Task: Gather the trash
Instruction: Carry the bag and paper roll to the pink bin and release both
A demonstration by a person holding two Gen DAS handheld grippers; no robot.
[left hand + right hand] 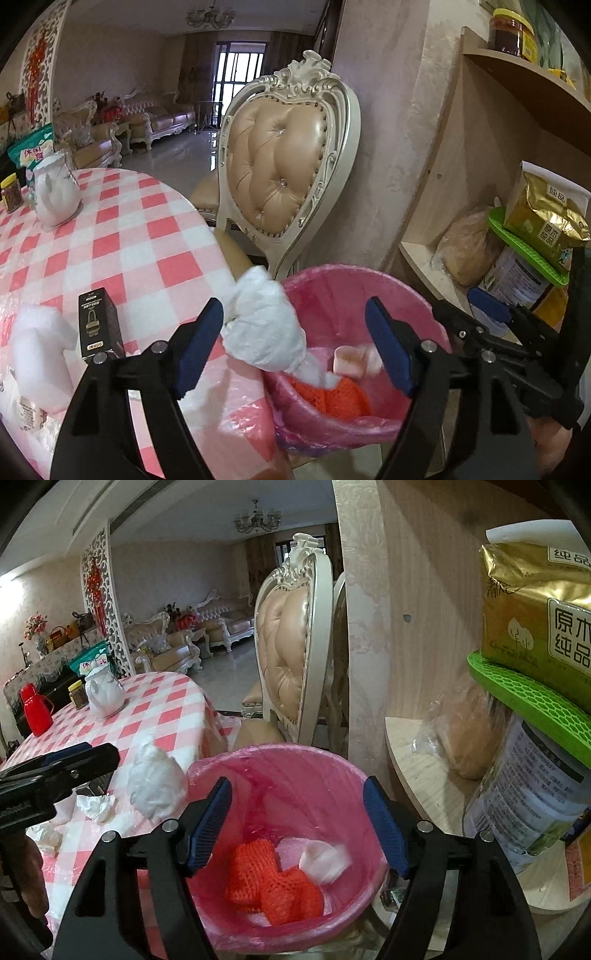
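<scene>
A pink bin (369, 275) with a pink liner stands beside the table, below both grippers. In it lie an orange net (273, 882) and a pale wrapper (325, 856). My left gripper (295, 345) is open over the bin's near rim. A white crumpled bag (264, 321) hangs between its jaws, close against the left finger (201, 343), with the right pad well clear of it. My right gripper (295, 825) is open above the bin (280, 768) with nothing between its pads. From there the white bag (155, 786) shows at the table's edge, beside the left gripper's fingers (85, 755).
The table has a pink checked cloth (122, 236) with a white teapot (55, 192), a black box (98, 321), a white foam block (37, 350) and a crumpled tissue (96, 806). A padded chair (284, 162) stands behind the bin. Shelves (417, 753) at right hold a gold pack (535, 609) and a tin (524, 797).
</scene>
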